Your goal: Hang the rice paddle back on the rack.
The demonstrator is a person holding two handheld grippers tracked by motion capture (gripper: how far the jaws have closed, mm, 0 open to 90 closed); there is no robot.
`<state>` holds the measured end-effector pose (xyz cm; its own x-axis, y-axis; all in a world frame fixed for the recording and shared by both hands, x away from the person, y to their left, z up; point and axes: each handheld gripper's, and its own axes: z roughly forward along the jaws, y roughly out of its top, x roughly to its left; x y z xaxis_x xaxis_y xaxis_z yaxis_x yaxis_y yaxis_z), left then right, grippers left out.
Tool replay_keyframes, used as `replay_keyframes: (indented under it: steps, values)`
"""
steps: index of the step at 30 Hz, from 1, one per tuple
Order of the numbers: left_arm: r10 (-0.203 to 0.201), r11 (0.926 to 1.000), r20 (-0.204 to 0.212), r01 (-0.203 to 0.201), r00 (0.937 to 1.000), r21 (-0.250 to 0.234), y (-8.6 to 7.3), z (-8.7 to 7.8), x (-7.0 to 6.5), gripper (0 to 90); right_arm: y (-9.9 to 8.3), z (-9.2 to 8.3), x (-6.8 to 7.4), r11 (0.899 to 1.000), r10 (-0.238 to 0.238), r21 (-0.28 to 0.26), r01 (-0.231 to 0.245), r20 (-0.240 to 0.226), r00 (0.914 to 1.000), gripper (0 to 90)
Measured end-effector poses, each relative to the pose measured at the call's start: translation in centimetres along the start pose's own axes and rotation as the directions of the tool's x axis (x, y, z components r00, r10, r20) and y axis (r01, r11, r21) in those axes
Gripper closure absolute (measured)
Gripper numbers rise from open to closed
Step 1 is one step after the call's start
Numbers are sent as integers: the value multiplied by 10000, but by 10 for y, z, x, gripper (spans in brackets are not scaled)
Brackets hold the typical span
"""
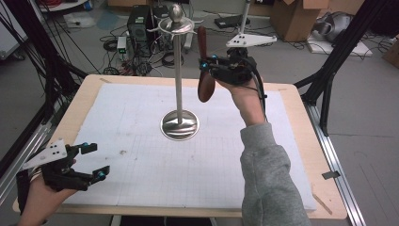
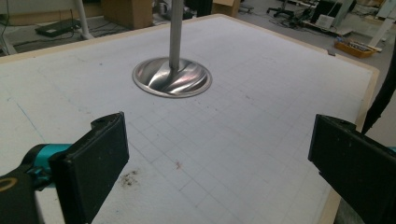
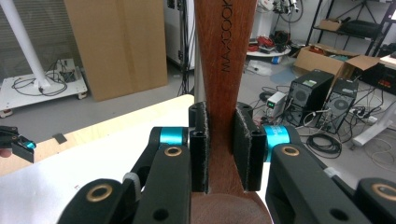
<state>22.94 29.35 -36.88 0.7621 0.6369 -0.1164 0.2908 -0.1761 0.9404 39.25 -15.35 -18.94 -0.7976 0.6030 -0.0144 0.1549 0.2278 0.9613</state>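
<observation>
Right claw point(image 1: 211, 66) grips wooden spoon point(image 1: 204, 70) by its handle, raised right of the stand point(image 1: 179, 75), near the top hooks. Not hung yet. Left claw point(image 1: 94, 162) open, idle near-left over bench point(image 1: 301, 141).

A smooth reddish wooden spoon point(image 3: 223, 70), a glossy polished metal stand point(image 1: 179, 123), a matt gridded paper sheet point(image 1: 141, 160).

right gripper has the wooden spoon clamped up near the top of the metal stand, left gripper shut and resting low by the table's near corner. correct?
One thing is off: the left gripper is open, not shut. The left gripper view shows its jaws spread wide with nothing between them. The rest holds: the right gripper is clamped on the wooden spoon beside the top of the metal stand, and the left one sits low by the table's near corner.
</observation>
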Motion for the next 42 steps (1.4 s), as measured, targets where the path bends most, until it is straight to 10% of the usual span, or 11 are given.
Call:
replay_keyframes:
  steps: [42]
  values:
    - [-88, 10000, -1, 88, 10000, 47, -2, -1, -1, 55, -1, 13, 1, 9999, 5, 134, -4, -33, 10000, 779]
